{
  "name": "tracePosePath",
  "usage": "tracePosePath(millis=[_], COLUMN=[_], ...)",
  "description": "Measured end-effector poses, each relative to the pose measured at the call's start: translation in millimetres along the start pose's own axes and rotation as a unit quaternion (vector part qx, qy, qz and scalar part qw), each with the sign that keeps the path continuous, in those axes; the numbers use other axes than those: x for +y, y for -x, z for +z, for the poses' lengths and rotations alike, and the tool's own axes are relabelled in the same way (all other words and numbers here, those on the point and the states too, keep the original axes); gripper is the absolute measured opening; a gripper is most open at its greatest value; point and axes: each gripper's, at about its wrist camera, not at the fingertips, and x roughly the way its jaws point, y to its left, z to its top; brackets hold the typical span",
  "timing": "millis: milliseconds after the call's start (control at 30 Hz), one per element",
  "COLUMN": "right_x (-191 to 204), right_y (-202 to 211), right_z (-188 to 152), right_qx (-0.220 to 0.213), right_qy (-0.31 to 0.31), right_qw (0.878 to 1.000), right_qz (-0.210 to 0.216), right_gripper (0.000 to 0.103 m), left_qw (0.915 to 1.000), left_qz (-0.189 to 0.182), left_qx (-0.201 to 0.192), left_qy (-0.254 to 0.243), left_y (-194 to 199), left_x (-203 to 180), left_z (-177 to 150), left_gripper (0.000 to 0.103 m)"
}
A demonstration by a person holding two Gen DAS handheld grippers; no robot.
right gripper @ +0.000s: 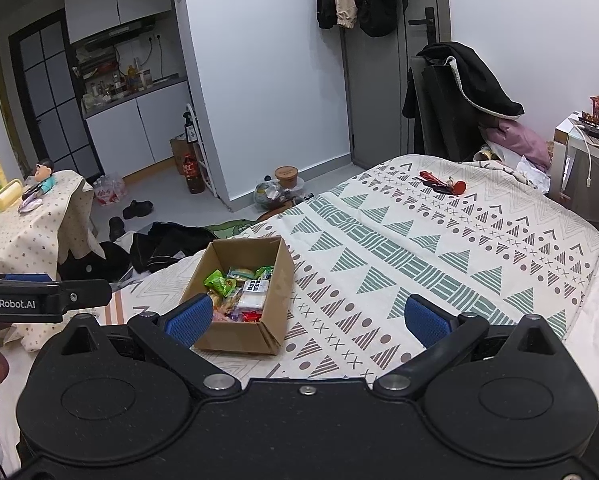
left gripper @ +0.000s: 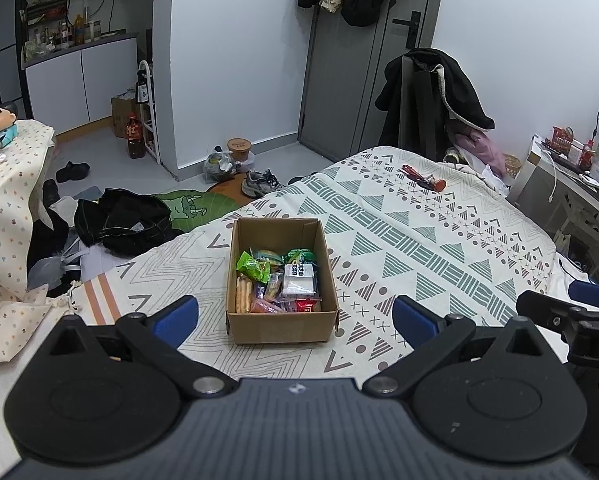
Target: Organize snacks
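Open brown cardboard box [left gripper: 282, 322] of mixed snack packets [left gripper: 277, 282] sits on the patterned bedspread [left gripper: 419, 240], at twelve o'clock from the wide-open, empty left gripper [left gripper: 295, 316]; the right gripper [right gripper: 325, 316] likewise spread, box near its eleven o'clock; packet labels perhaps unreadable

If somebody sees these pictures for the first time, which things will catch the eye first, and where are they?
First comes the open cardboard box on the patterned bedspread, filled with bright snack packets. Just in front of it the left tool and the right tool are both open and empty. Beyond, dark clothes lie on the floor left of the bed, and a black coat hangs over a chair near the door.
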Motion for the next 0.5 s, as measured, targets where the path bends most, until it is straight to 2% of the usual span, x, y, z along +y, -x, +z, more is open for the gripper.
tracePosePath(millis=[500], right_x=[1.8], right_y=[0.7], right_z=[-0.8], right_qx=[-0.001], right_qy=[0.000], right_qw=[1.000], right_qz=[-0.013], right_gripper=[0.103], left_qw=[1.0000], left_qz=[0.002], left_qx=[0.000], left_qy=[-0.003], left_y=[2.1], left_x=[1.5], left_z=[-1.1], left_gripper=[0.103])
